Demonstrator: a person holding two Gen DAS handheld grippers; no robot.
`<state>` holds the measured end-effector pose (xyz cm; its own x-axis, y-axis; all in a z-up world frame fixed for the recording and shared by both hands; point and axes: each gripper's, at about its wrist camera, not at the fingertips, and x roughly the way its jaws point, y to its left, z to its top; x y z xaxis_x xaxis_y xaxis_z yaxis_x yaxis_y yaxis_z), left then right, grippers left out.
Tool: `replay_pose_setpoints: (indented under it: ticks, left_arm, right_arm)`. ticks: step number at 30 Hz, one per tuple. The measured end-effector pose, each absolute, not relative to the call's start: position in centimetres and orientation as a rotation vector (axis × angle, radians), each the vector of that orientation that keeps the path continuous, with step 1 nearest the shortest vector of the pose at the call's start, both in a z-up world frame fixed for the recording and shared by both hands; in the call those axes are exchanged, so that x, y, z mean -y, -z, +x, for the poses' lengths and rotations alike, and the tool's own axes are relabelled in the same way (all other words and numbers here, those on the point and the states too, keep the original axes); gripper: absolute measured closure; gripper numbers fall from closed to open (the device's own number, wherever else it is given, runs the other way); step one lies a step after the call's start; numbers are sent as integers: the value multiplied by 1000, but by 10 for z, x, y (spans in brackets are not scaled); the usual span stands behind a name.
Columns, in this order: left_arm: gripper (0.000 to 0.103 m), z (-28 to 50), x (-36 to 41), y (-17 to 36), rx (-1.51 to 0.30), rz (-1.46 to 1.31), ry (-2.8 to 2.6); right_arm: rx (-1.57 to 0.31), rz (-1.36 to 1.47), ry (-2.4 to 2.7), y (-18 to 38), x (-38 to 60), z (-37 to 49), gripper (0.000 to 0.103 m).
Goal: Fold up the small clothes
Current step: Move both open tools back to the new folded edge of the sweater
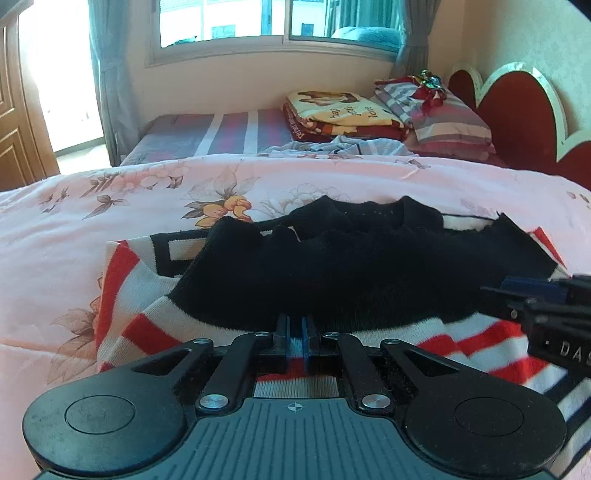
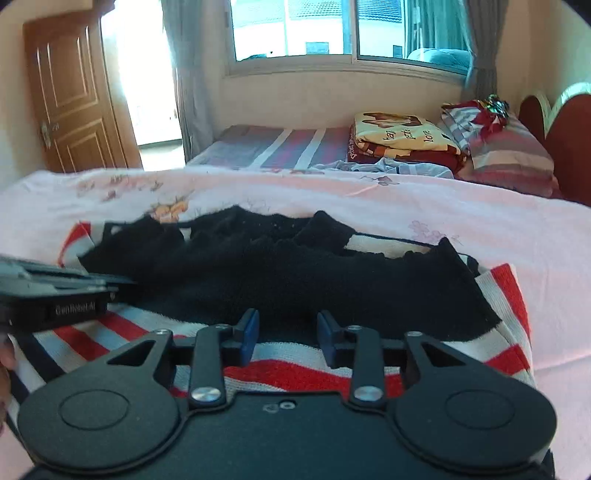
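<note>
A small knit garment with red, white and navy stripes [image 1: 147,332] and a black upper part [image 1: 332,273] lies on the pink floral bedspread [image 1: 110,206]. My left gripper [image 1: 294,332] is shut on the striped hem near its left side. My right gripper [image 2: 286,325] is open, its blue-padded fingers [image 2: 249,328] just above the striped hem [image 2: 295,365] at the edge of the black part [image 2: 295,273]. Each gripper shows at the side of the other's view: the right one in the left wrist view [image 1: 517,295], the left one in the right wrist view [image 2: 74,284].
Beyond the bedspread a striped mattress [image 1: 229,133] carries a folded yellow and red blanket [image 1: 340,114], loose pale clothes [image 1: 343,146] and striped pillows [image 1: 450,125]. A red scalloped headboard [image 1: 517,110] stands right. A window [image 1: 277,18] and wooden door [image 2: 70,92] are behind.
</note>
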<state>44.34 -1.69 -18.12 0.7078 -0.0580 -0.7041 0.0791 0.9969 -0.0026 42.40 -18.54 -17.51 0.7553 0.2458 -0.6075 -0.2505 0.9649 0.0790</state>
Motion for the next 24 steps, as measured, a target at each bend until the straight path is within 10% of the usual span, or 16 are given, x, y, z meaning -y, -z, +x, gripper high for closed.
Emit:
replay_pose_setpoints:
  ticks: [13, 16, 18, 24]
  left_arm:
    - [94, 420, 15, 175, -812, 6, 15]
    - [55, 406, 22, 168, -798, -13, 28]
    - [7, 395, 29, 163, -749, 1, 27]
    - [7, 394, 18, 180, -811, -25, 8]
  right_arm:
    - [-685, -48, -218, 179, 185, 388, 66]
    - [-706, -60, -203, 185, 185, 380, 65]
    - [-712, -73, -193, 189, 185, 376, 64]
    - [-718, -84, -124, 183, 197, 365, 63]
